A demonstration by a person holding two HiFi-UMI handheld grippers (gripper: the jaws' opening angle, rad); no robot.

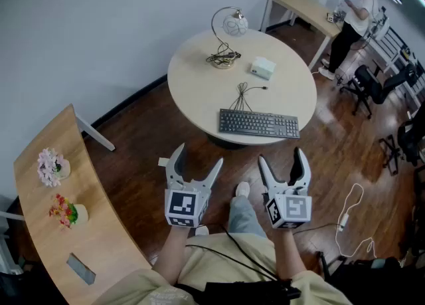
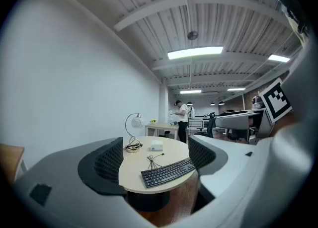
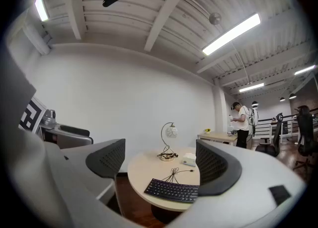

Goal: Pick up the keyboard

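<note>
**While the keyboard [image 1: 259,124] lies untouched, the pick-up has yet to start**

It sits flat near the front edge of the round worktop [image 1: 199,84], its cable [image 1: 244,96] bunched just behind it. The left gripper [image 1: 198,157] and right gripper [image 1: 281,157] hang short of the worktop over the wooden floor [image 1: 143,157], both with jaws apart and nothing between them. Approach, grasp and lift are all left to do. Farther back stand a lamp [image 1: 228,38] and a small white box [image 1: 263,67]. A person [image 1: 352,21] stands at a far desk.

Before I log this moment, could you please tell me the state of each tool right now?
Left tool: open, holding nothing.
Right tool: open, holding nothing.
The keyboard lies untouched on the table.
</note>
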